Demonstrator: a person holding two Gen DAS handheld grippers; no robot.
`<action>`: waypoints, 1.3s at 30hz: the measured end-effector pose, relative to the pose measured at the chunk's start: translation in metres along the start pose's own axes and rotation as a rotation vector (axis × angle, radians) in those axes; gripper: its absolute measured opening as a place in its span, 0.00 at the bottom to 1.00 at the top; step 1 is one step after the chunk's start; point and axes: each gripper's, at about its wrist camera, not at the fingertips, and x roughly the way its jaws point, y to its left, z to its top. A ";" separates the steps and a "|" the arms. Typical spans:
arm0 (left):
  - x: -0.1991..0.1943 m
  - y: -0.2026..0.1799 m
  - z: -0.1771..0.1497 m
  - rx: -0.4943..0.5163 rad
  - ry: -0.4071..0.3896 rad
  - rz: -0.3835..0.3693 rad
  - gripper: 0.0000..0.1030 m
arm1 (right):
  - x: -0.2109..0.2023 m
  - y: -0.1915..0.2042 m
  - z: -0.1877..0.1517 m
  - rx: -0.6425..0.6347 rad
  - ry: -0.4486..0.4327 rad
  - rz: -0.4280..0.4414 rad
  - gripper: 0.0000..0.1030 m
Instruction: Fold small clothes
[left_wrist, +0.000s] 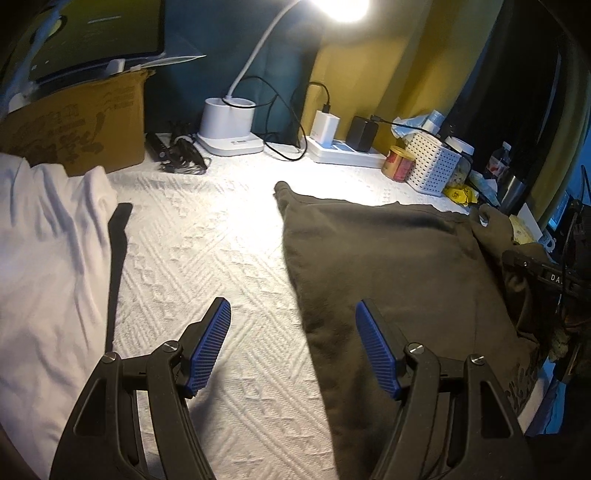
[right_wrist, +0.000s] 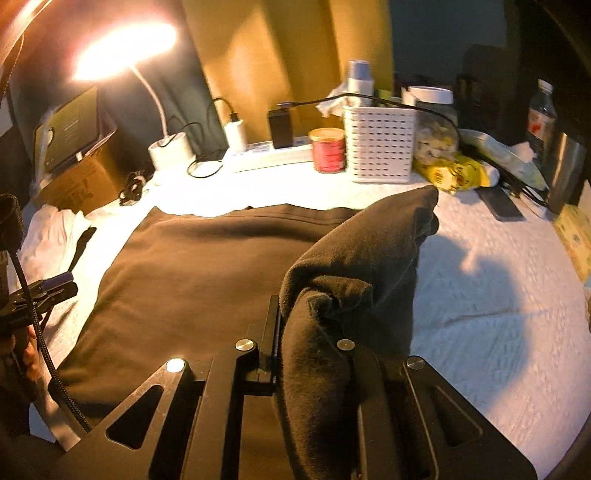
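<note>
The right gripper (right_wrist: 291, 332) is clenched on a bunched fold of the brown garment (right_wrist: 192, 280), the cloth draping over its fingers and hiding the pads; the pinched part is lifted off the bed and rises to a rounded peak in front of the jaws. The left gripper (left_wrist: 293, 347) hangs with its blue pads (left_wrist: 208, 343) wide apart and nothing between them, one pad over the white bedspread (left_wrist: 221, 240), the other over the garment's near left edge, neither one pressing on it. The rest of the garment lies flat and mostly smooth on the bedspread, its far hem straight and one far corner slightly curled. A white cloth (left_wrist: 48, 258) lies rumpled well to the left, beside a cardboard box (left_wrist: 85, 125). Farther back stand a lit desk lamp (left_wrist: 229, 129), a power strip (left_wrist: 347, 151) with chargers, a red tin (right_wrist: 327, 149) and a white perforated basket (right_wrist: 380, 142).
</note>
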 end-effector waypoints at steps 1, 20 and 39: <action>-0.001 0.002 -0.001 -0.005 -0.002 0.001 0.68 | 0.000 0.004 0.001 -0.006 0.001 0.007 0.14; -0.021 0.030 -0.011 -0.072 -0.026 0.012 0.68 | 0.029 0.121 0.003 -0.206 0.060 0.208 0.14; -0.043 0.032 -0.018 -0.069 -0.063 0.012 0.68 | 0.018 0.199 -0.023 -0.340 0.111 0.342 0.41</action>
